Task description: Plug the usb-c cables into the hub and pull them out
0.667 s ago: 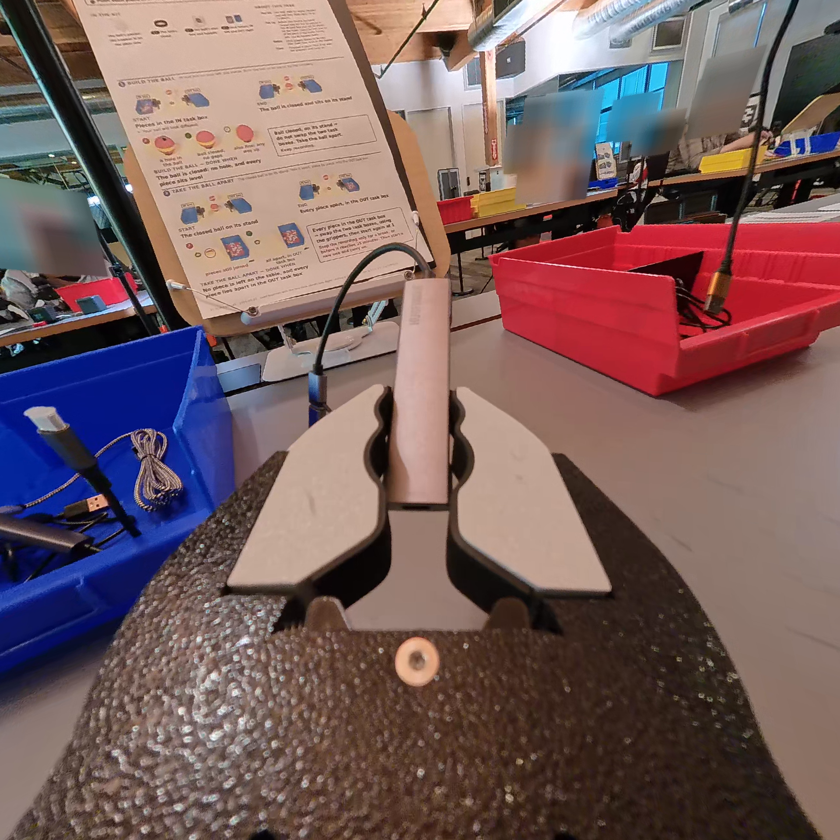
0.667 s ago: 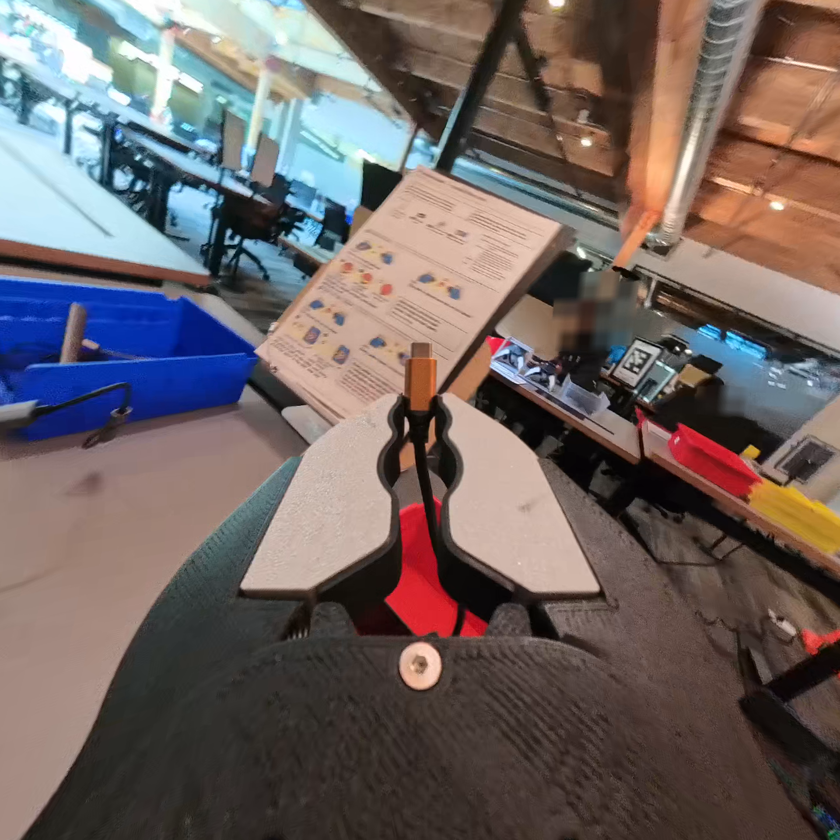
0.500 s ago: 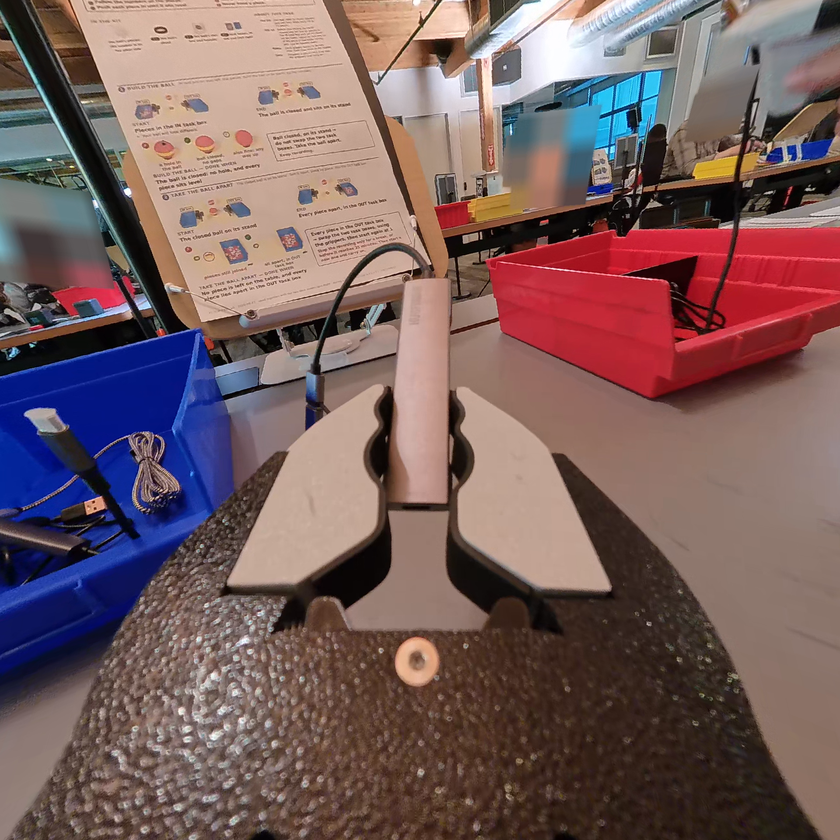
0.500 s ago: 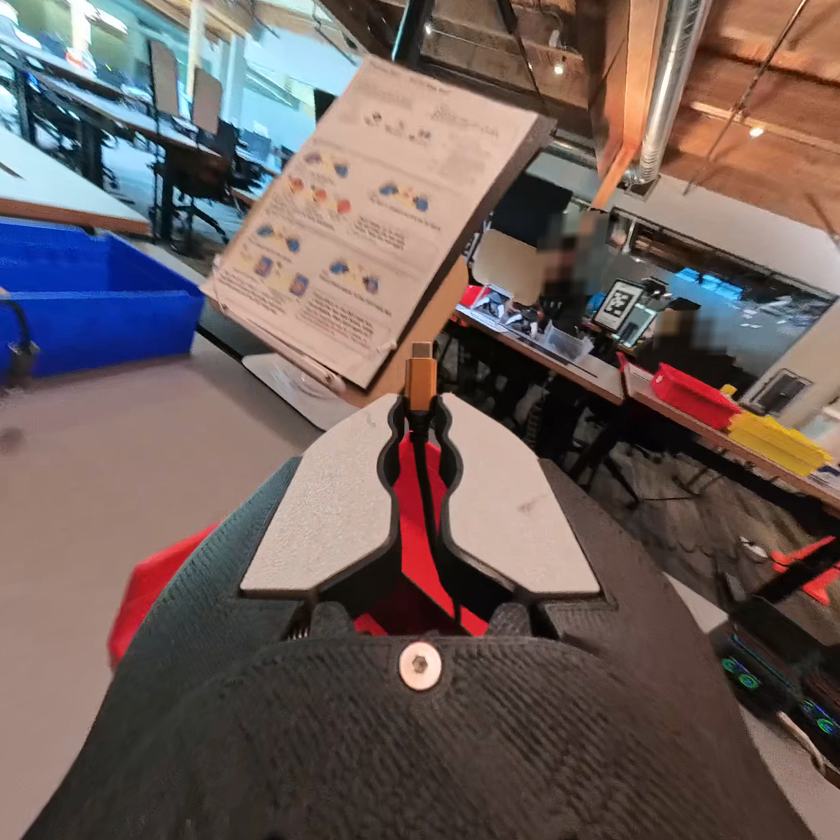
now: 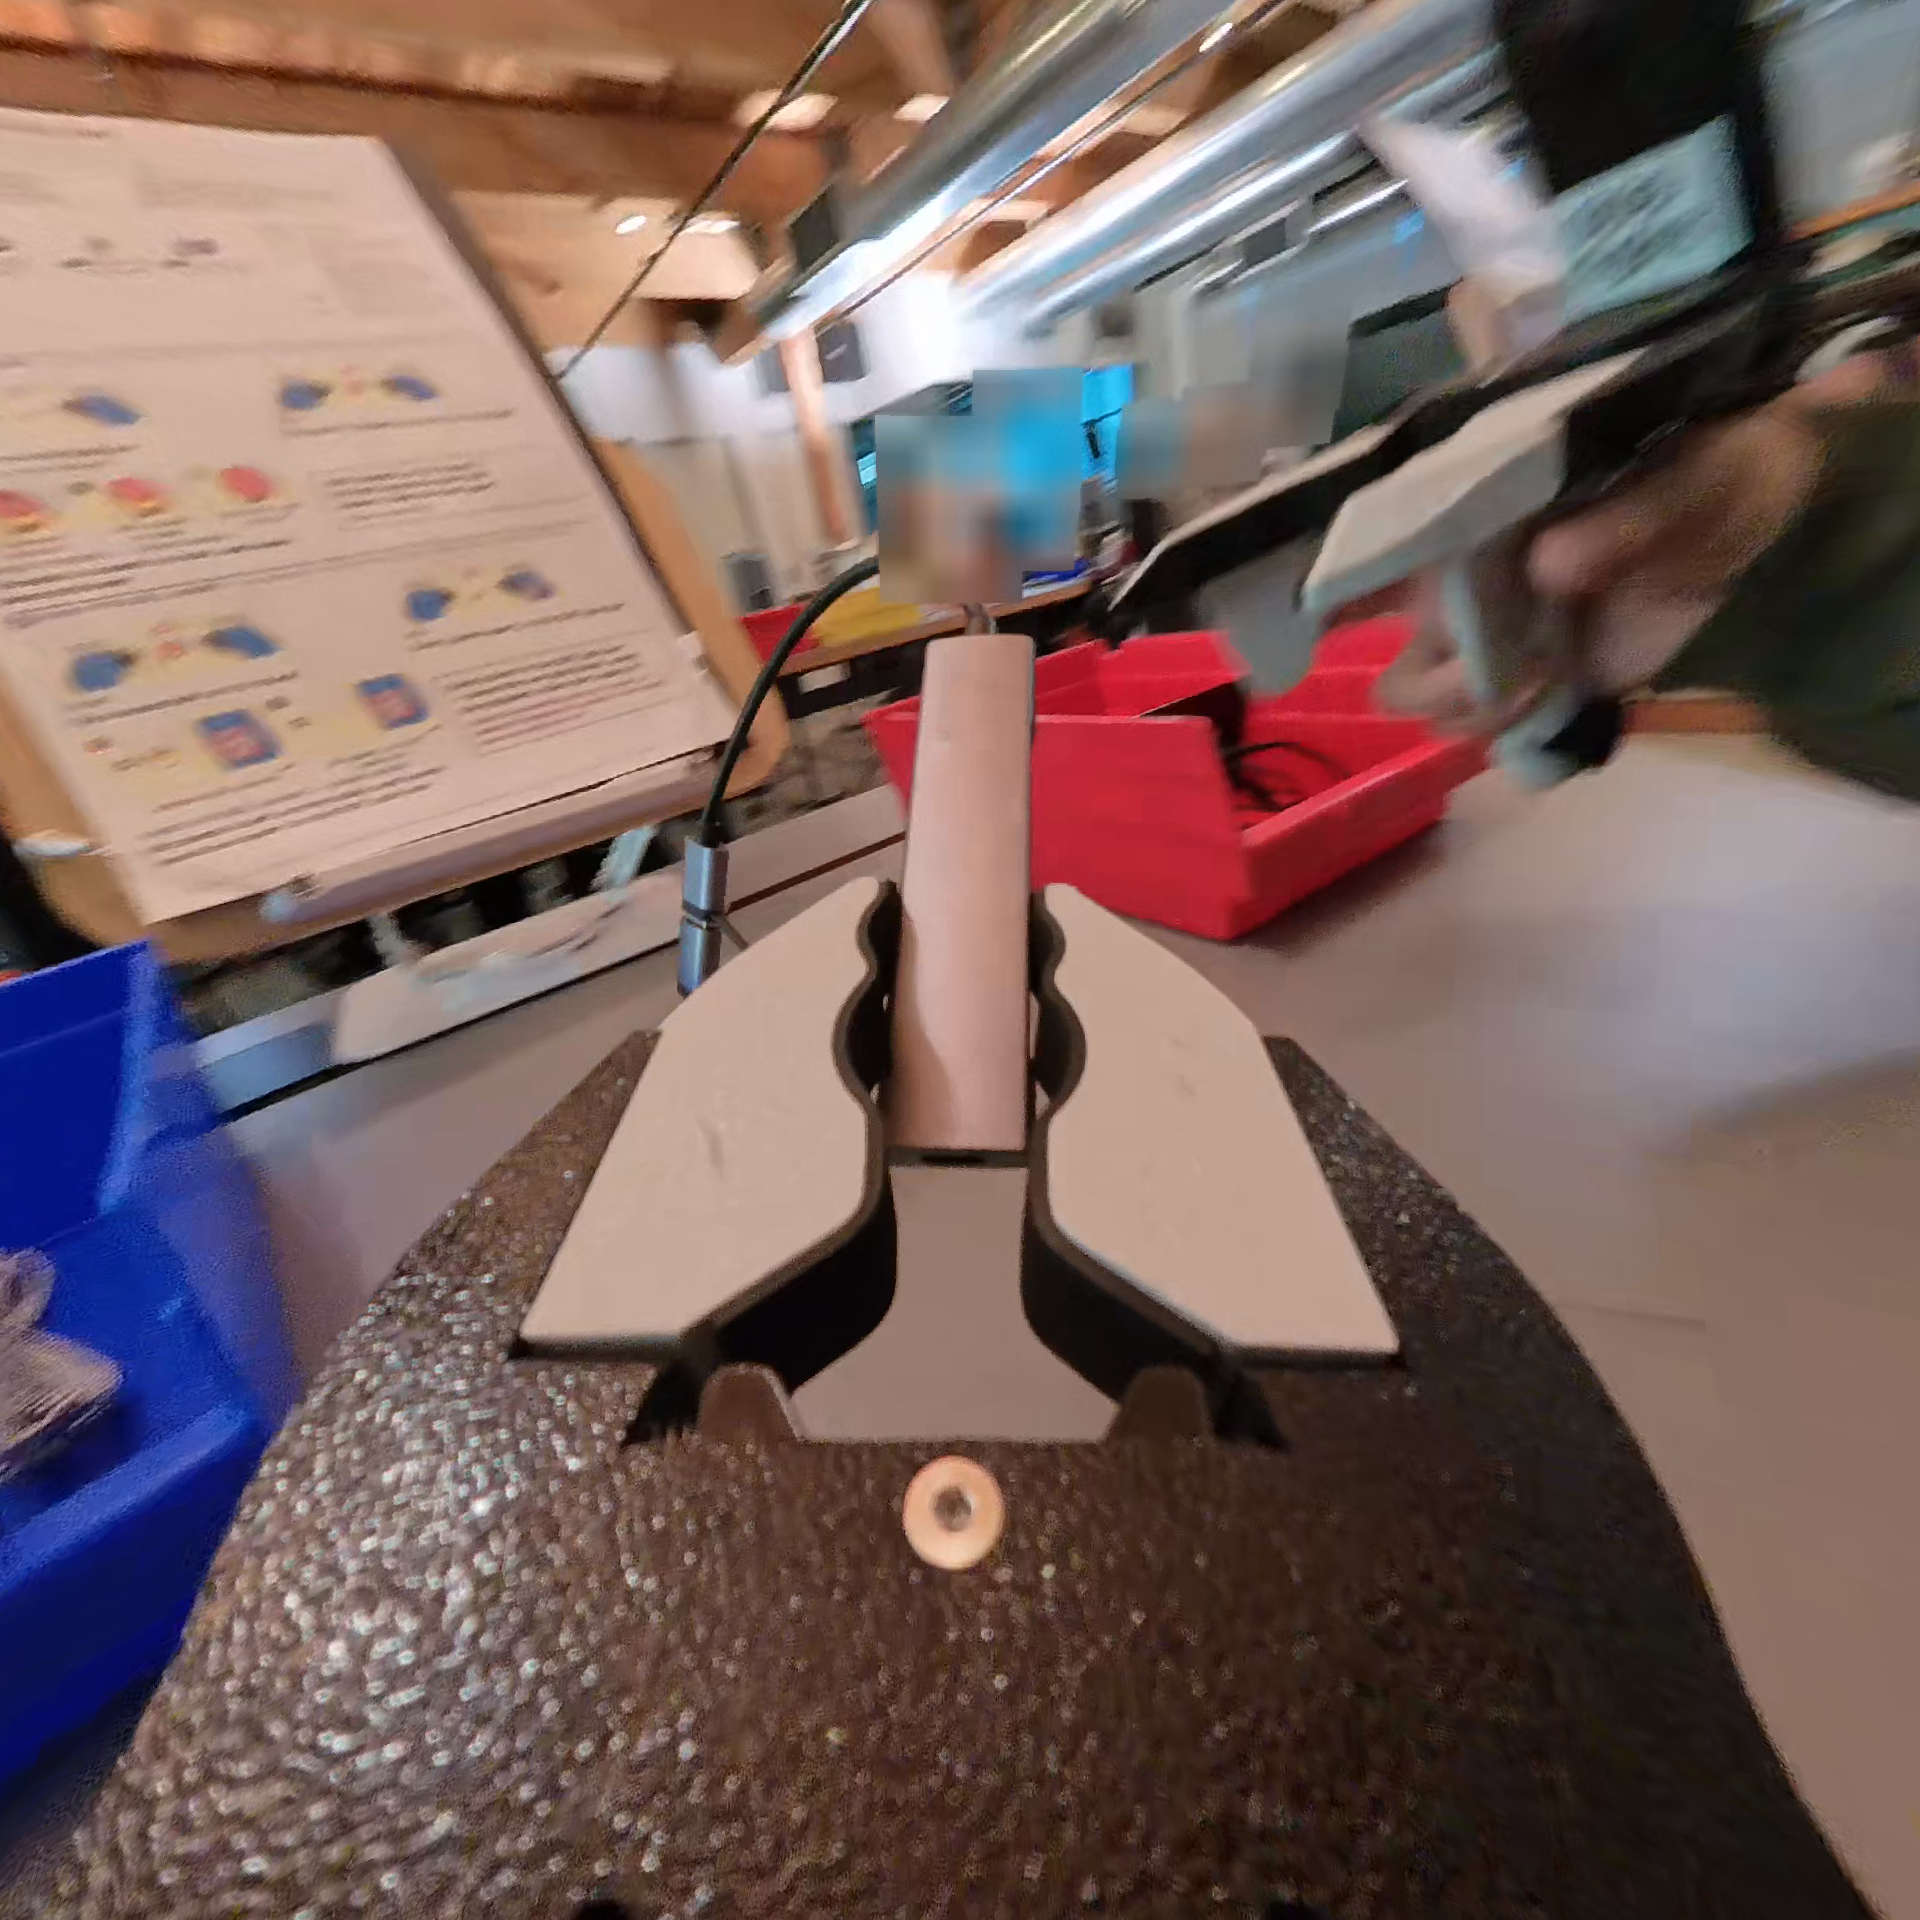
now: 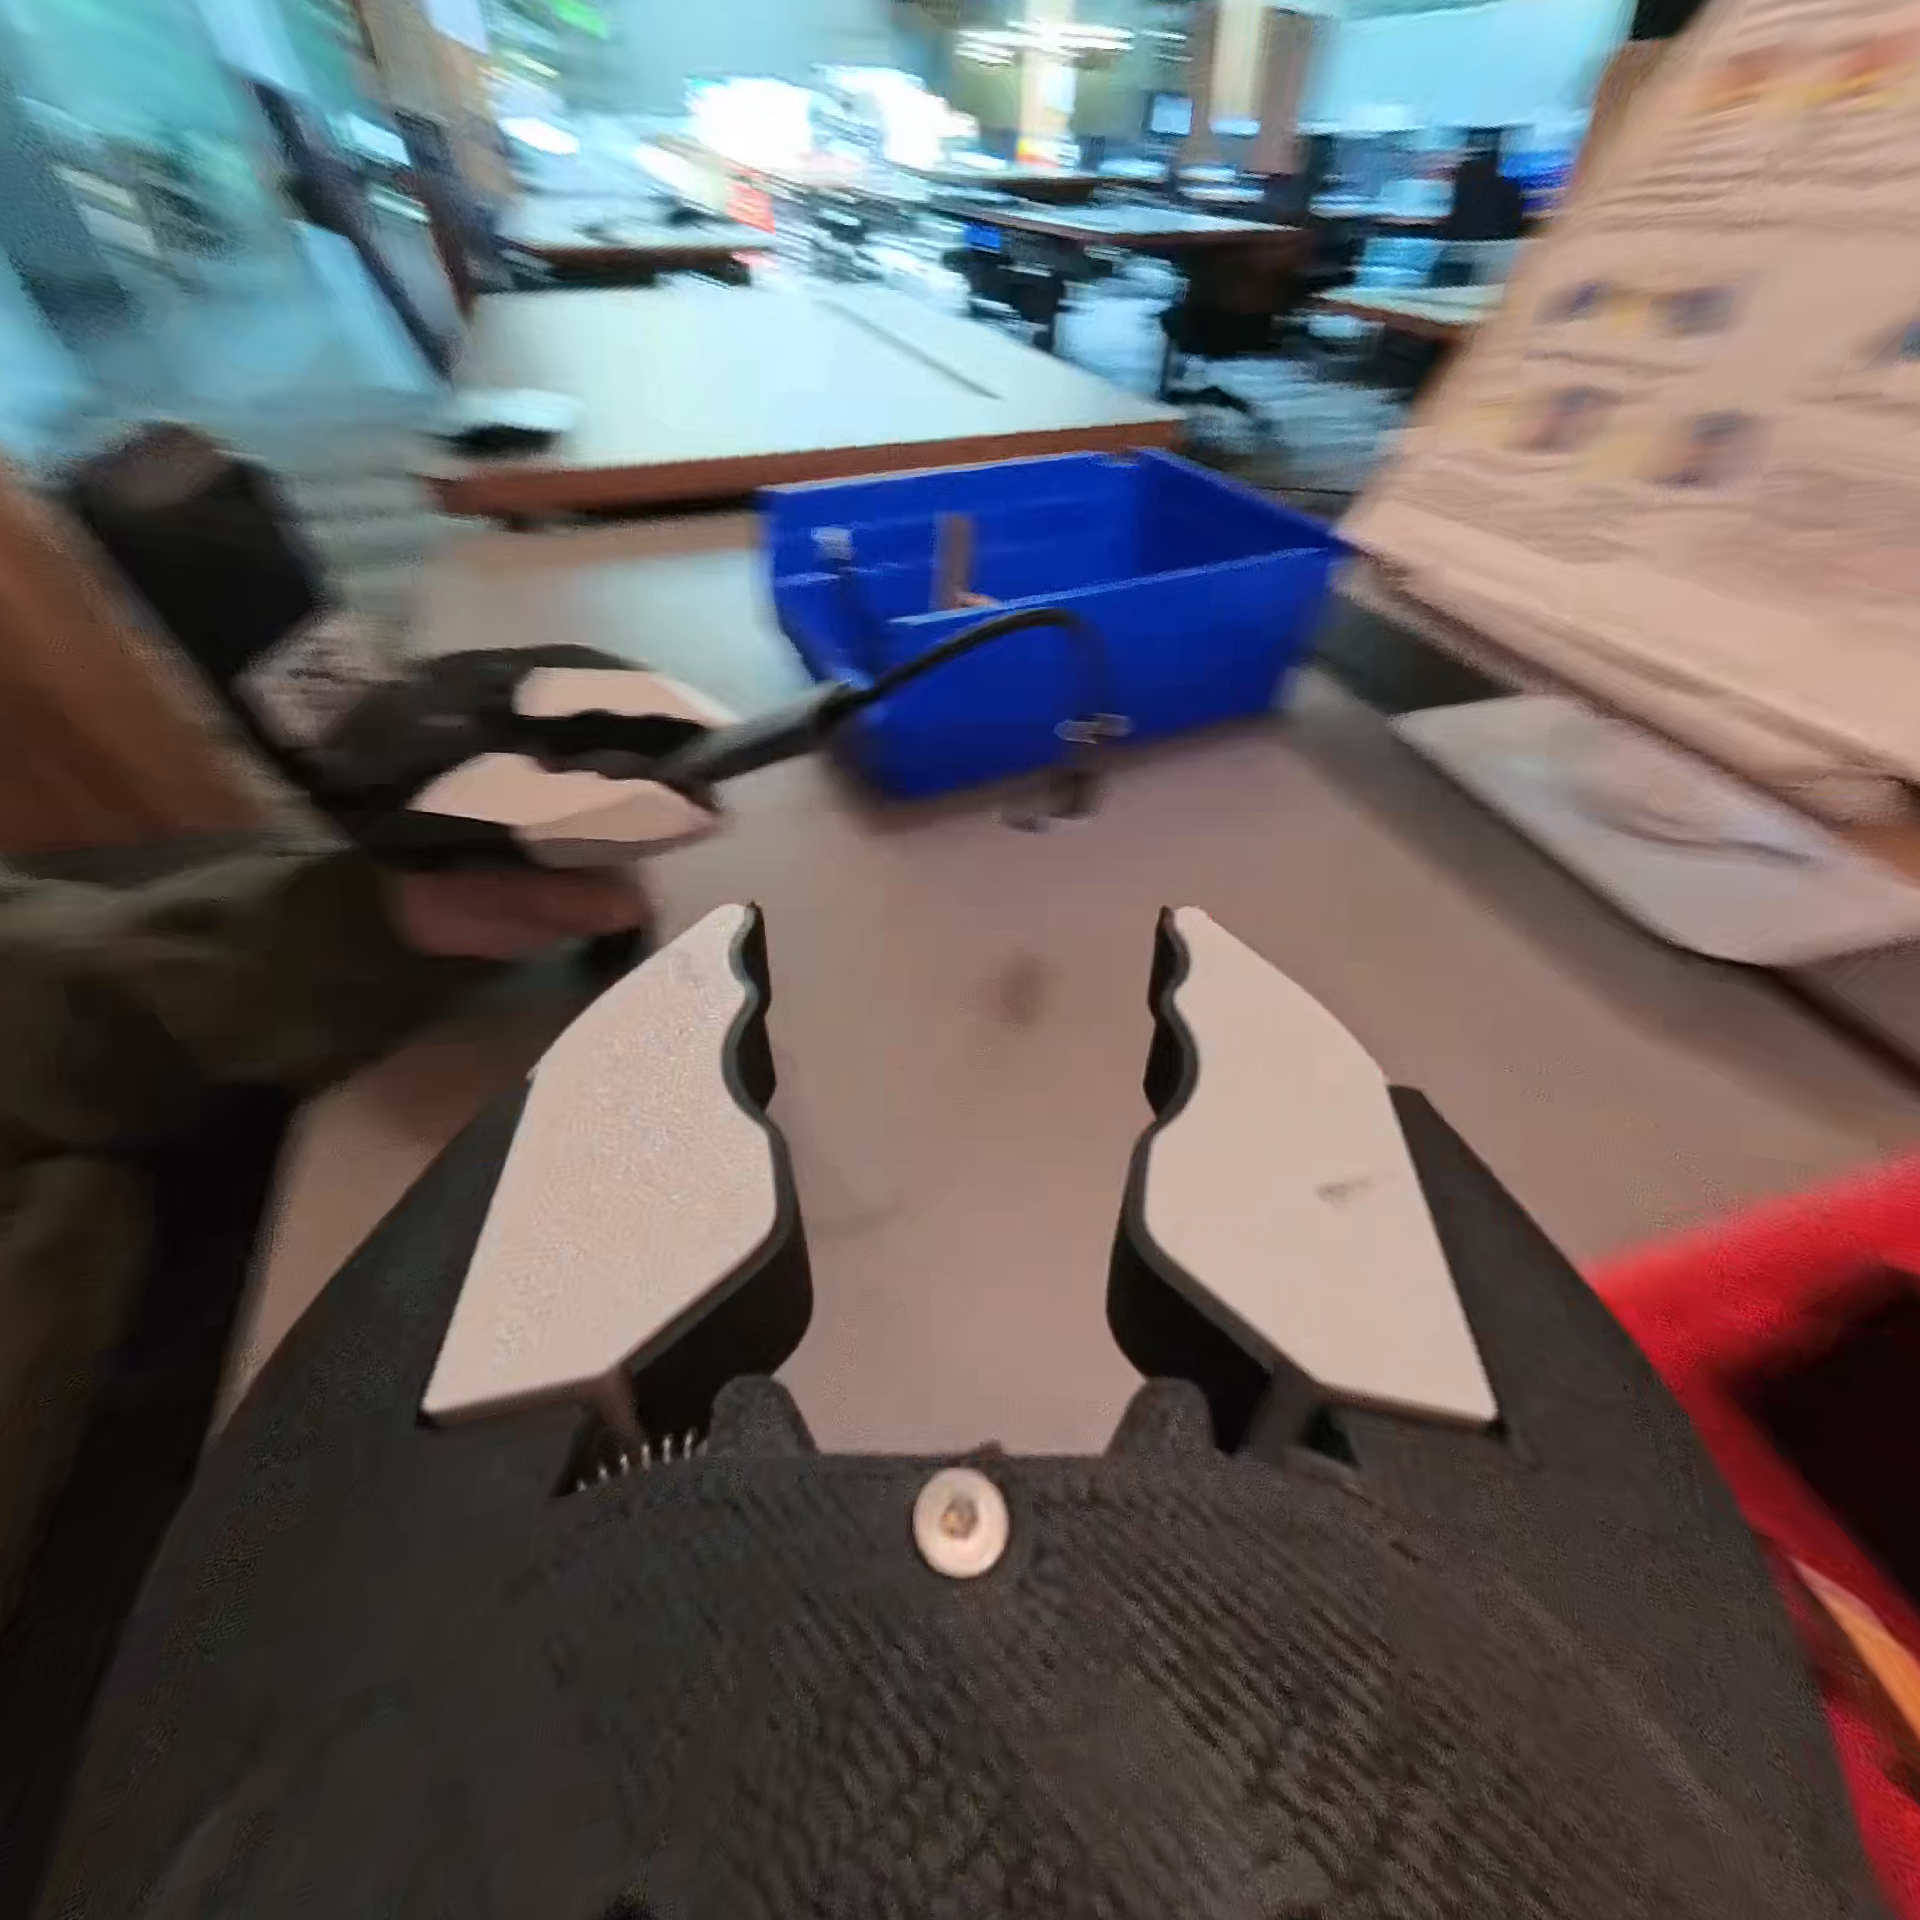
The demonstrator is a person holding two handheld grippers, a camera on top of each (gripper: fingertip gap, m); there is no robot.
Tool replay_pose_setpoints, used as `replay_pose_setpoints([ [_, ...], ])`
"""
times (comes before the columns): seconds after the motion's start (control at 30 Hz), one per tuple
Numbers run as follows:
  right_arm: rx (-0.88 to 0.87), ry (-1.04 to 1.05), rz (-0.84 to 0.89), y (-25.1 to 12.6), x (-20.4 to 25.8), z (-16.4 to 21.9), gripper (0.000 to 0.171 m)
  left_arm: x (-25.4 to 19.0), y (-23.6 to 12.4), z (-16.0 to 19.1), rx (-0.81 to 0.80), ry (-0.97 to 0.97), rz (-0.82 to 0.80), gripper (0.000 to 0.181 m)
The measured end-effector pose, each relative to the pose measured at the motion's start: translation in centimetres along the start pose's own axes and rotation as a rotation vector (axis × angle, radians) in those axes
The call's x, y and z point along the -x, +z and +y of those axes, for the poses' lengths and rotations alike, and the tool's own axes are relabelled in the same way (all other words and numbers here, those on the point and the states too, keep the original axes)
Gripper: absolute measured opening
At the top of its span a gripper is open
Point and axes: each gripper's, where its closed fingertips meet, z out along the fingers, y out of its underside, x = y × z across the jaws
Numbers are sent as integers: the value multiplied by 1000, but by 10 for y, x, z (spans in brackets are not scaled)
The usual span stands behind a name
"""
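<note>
My left gripper point(image 5: 961, 909) is shut on the rose-coloured hub point(image 5: 966, 831), which sticks forward and up between the fingers. The hub's own black lead point(image 5: 748, 717) arcs left and ends in a grey plug point(image 5: 698, 914). My right gripper point(image 6: 956, 925) is open and empty above the grey table. In the right wrist view the left gripper point(image 6: 582, 748) shows at left with the hub point(image 6: 758, 743) and its looping lead point(image 6: 997, 634). In the left wrist view the right gripper point(image 5: 1434, 520) is blurred at upper right, above the red bin. The orange-plug cable is out of sight.
A red bin point(image 5: 1143, 821) holding black cables point(image 5: 1268, 769) stands at the right; its corner shows in the right wrist view point(image 6: 1766, 1351). A blue bin point(image 5: 83, 1247) point(image 6: 1091, 623) stands at the left. An instruction board point(image 5: 312, 520) on a stand is behind.
My right gripper has let go of the orange-plug cable, opened, and swung to face the left gripper. My left gripper has tilted the hub upward.
</note>
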Motion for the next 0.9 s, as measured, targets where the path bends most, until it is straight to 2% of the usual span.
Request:
replay_pose_setpoints([
  [0.03, -20, 23, -89, 11, 16, 4, 69, -7, -1, -3, -23, -14, 69, 23],
  [0.1, -87, 65, -189, 29, 35, 10, 59, -19, -3, -5, -45, -46, 189, 23],
  [0.2, -221, 165, -347, 41, 57, 9, 56, -31, -11, -11, -88, -97, 341, 23],
  [0.3, -320, 165, -415, 46, 70, 8, 47, -42, -19, -15, -107, -136, 465, 23],
  [0.4, -373, 117, -506, 42, 89, 3, 27, -47, -19, -15, -106, -126, 490, 23],
  [0.43, -383, 106, -493, 42, 89, 2, 25, -46, -20, -15, -110, -136, 489, 23],
  [0.57, -383, 138, -542, 41, 95, 3, 28, -49, -19, -14, -98, -124, 500, 23],
  [0.67, -403, 146, -584, 37, 101, -2, 38, -52, -19, -12, -81, -115, 510, 23],
  [0.7, -411, 139, -581, 37, 101, -3, 35, -53, -19, -11, -77, -110, 520, 23],
  [0.73, -398, 117, -549, 39, 98, -2, 25, -54, -19, -11, -75, -106, 526, 23],
  [0.9, -327, 29, -502, 41, 96, 0, 24, -53, -18, -11, -76, -113, 518, 24],
])
